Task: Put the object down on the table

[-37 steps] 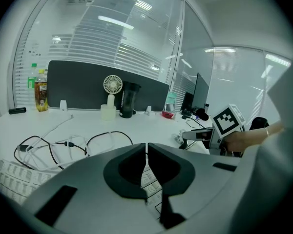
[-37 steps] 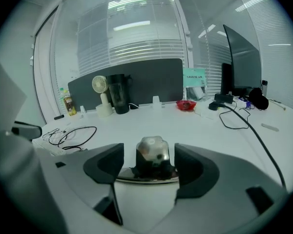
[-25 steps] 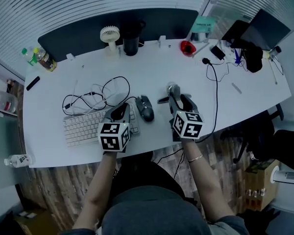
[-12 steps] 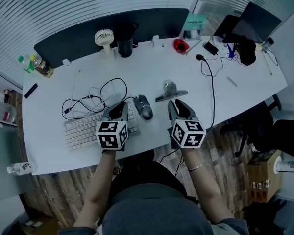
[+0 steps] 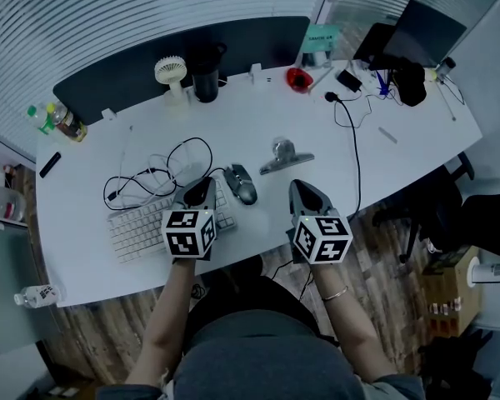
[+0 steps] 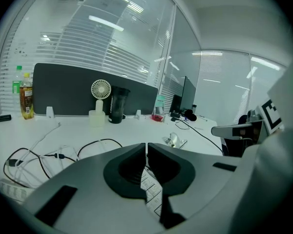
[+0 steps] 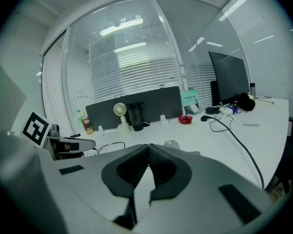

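Observation:
The object, a small silvery metal piece [image 5: 283,155], lies on the white table [image 5: 383,161] by itself; it also shows in the left gripper view [image 6: 175,140] and peeks over the jaws in the right gripper view [image 7: 172,143]. My right gripper [image 5: 302,187] hovers nearer the front edge, clear of the object. Its jaws have just been closing and now meet with nothing between them. My left gripper [image 5: 202,186] hangs over the keyboard's right end, shut and empty [image 6: 146,147].
A white keyboard [image 5: 137,225], a dark mouse [image 5: 245,183] and looped black cables [image 5: 162,163] lie at the left. At the back stand a small fan [image 5: 171,72], a black cup [image 5: 205,73], bottles [image 5: 58,122] and a red bowl [image 5: 297,79]. A cable [image 5: 354,152] runs down the right.
My right gripper drew back from the metal piece toward the table's front edge and shut its jaws; the piece stays on the table. The left gripper kept still.

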`<state>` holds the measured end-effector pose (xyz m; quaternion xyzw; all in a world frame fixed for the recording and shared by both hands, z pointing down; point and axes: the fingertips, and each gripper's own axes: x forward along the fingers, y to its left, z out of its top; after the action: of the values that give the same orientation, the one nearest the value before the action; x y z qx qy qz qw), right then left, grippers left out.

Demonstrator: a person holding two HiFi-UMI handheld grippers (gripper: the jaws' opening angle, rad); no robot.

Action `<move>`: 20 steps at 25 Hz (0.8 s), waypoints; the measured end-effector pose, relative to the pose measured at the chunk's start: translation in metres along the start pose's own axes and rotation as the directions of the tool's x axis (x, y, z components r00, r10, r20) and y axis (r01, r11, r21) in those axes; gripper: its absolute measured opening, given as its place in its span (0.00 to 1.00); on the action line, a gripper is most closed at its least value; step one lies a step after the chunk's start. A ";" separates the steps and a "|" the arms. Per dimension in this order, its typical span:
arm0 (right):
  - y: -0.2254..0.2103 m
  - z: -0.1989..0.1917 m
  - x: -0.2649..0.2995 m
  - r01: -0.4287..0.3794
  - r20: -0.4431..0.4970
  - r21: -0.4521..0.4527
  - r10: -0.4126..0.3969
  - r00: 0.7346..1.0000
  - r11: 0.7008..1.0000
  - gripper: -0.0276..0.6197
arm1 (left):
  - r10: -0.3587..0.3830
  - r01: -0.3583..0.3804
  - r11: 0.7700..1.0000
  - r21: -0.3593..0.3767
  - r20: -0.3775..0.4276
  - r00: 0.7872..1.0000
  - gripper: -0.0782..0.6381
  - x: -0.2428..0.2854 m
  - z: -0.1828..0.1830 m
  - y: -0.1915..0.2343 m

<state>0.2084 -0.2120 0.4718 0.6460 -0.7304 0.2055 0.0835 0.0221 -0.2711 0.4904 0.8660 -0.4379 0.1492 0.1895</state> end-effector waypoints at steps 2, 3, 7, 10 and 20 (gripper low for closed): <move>0.002 0.000 -0.002 -0.002 0.004 0.001 0.002 1.000 1.000 0.05 | -0.008 0.008 1.000 0.004 -0.001 1.000 0.15 0.000 0.000 -0.002; 0.003 -0.001 -0.003 -0.005 0.003 0.004 0.005 1.000 1.000 0.05 | -0.011 0.011 1.000 0.007 -0.001 1.000 0.15 0.000 0.000 -0.003; 0.004 -0.005 -0.007 -0.009 -0.007 0.024 0.009 1.000 1.000 0.05 | -0.019 0.019 1.000 0.009 -0.002 1.000 0.15 -0.001 -0.001 -0.006; 0.005 -0.008 -0.009 -0.013 -0.018 0.032 0.014 1.000 0.999 0.05 | -0.022 0.022 1.000 0.008 -0.002 1.000 0.15 -0.003 -0.001 -0.008; 0.006 -0.017 -0.010 0.012 -0.061 0.002 -0.012 0.998 1.000 0.05 | -0.037 0.037 0.999 0.005 -0.011 0.999 0.15 -0.004 -0.006 -0.011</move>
<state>0.2016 -0.1952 0.4817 0.6440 -0.7233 0.2254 0.1063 0.0279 -0.2594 0.4919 0.8737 -0.4205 0.1515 0.1921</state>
